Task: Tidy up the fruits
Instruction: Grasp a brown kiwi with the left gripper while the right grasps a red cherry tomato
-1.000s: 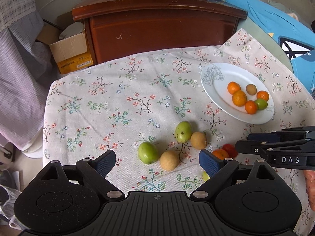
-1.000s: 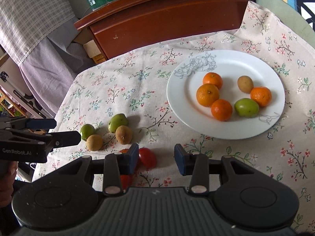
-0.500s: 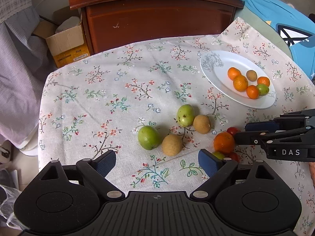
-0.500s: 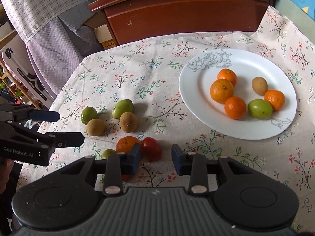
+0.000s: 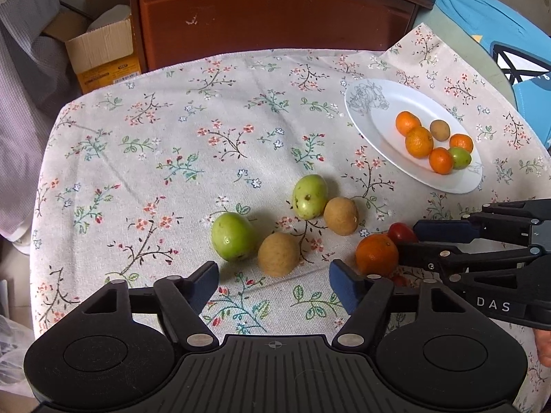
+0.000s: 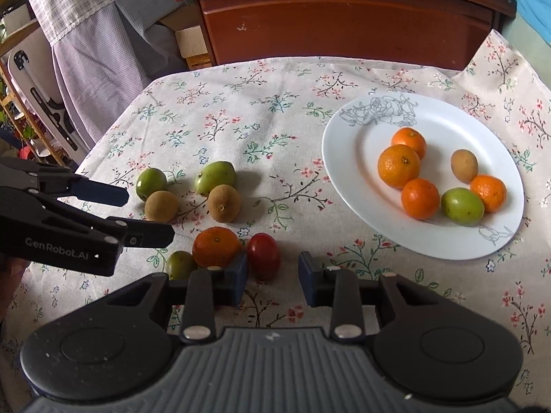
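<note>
Both hand-held grippers have sunk closer to the loose fruit since a second ago, and both have just been closing: the left hand-held gripper from wide to about half open, the right hand-held gripper a little further to a narrow gap. Nothing is pinched in either; the pads touch no fruit that I can see.

Nearest the right hand-held gripper, the red tomato lies just ahead of the gap, close beside the left pad. The loose orange sits just left of that pad, with a small green fruit beside it. My worry is that the gap looks barely wider than the tomato, so a pad may strike it or nudge the orange and send a round fruit rolling across the cloth-covered desk.

Just ahead of the left hand-held gripper lies a brown fruit, with a green fruit touching it on the left. Closing on one could push its neighbour away. The two tools also stand near each other by the orange, so they could collide.

Further ahead lie another green fruit and brown fruit. Farthest, to the right, the white plate holds six fruits.
</note>
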